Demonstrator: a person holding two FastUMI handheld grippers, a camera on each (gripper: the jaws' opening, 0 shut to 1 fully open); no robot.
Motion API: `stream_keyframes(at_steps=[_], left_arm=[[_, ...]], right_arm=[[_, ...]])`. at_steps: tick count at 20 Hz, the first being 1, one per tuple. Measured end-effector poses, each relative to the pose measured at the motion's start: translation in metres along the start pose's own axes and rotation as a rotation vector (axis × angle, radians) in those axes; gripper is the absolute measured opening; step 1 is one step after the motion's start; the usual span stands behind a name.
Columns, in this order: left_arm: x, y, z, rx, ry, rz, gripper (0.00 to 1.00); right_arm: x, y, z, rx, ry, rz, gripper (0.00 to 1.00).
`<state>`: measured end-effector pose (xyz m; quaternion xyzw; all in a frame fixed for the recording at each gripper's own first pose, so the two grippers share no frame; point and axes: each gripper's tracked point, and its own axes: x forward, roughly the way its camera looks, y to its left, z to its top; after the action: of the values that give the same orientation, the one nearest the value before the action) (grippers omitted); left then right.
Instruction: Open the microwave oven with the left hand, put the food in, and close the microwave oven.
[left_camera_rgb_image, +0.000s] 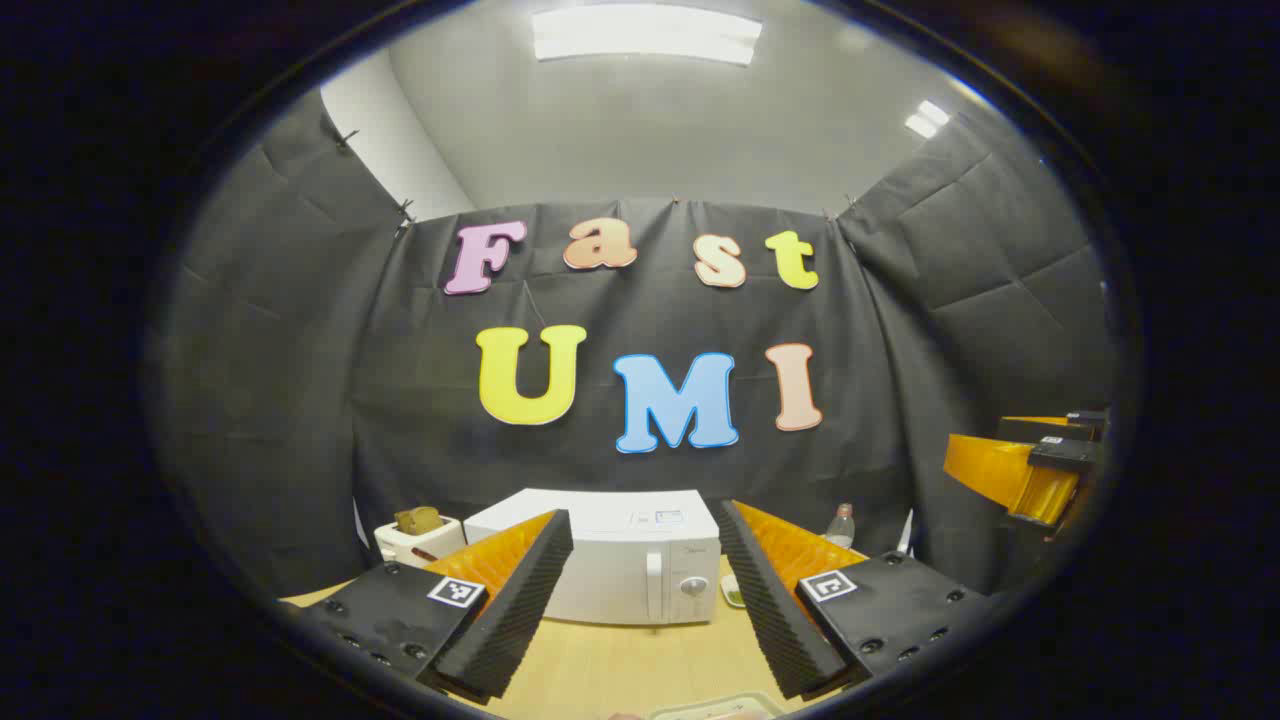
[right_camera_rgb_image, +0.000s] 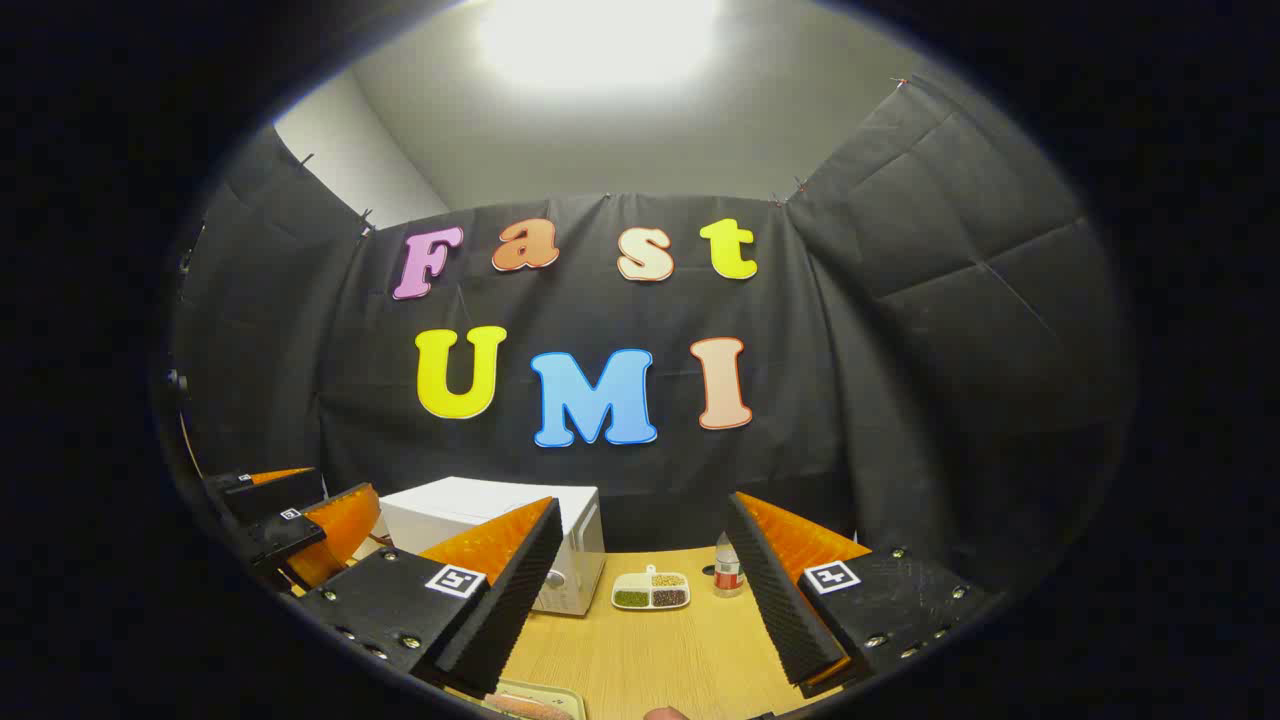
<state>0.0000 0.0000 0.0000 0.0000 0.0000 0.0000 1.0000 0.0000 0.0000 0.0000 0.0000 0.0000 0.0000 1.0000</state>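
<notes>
Booth: black cloth walls on three sides, and I see a pale wooden worktop (right_camera_rgb_image: 660, 650) under a bright ceiling light (left_camera_rgb_image: 645, 33).
Microwave oven: white microwave oven (left_camera_rgb_image: 610, 560) sits at the worktop's far edge against the back cloth, door shut, with its handle and dial on the right side of the front.
Food: a tray (right_camera_rgb_image: 535, 700) at the near edge holds something I cannot make out clearly.
Left gripper: my left gripper (left_camera_rgb_image: 640, 600) hangs above the near edge facing the oven, fingers spread wide with nothing between them.
Right gripper: my right gripper (right_camera_rgb_image: 640, 610) is spread just as wide and empty, aimed past the oven's right end.
Divided dish: a small white divided dish (right_camera_rgb_image: 651, 591) lies just right of the oven.
Bottle: a small bottle (right_camera_rgb_image: 729, 570) stands beside that dish near the far edge.
Toaster: a white toaster (left_camera_rgb_image: 420, 538) with bread in it stands left of the oven.
</notes>
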Motion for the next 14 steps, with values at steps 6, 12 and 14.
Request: stream_keyframes(at_steps=[6, 12, 14], left_arm=[[-0.005, 0.003, 0.001, 0.013, 0.006, 0.02, 0.99], [-0.013, -0.005, 0.009, 0.029, -0.008, 0.032, 0.99], [-0.014, -0.011, 0.013, 0.036, -0.015, 0.038, 0.98]], right_arm=[[0.0, 0.008, 0.001, -0.026, -0.013, 0.038, 1.0], [-0.003, -0.003, -0.003, -0.014, -0.002, 0.041, 1.0], [-0.004, -0.008, -0.003, -0.011, -0.001, 0.048, 1.0]])
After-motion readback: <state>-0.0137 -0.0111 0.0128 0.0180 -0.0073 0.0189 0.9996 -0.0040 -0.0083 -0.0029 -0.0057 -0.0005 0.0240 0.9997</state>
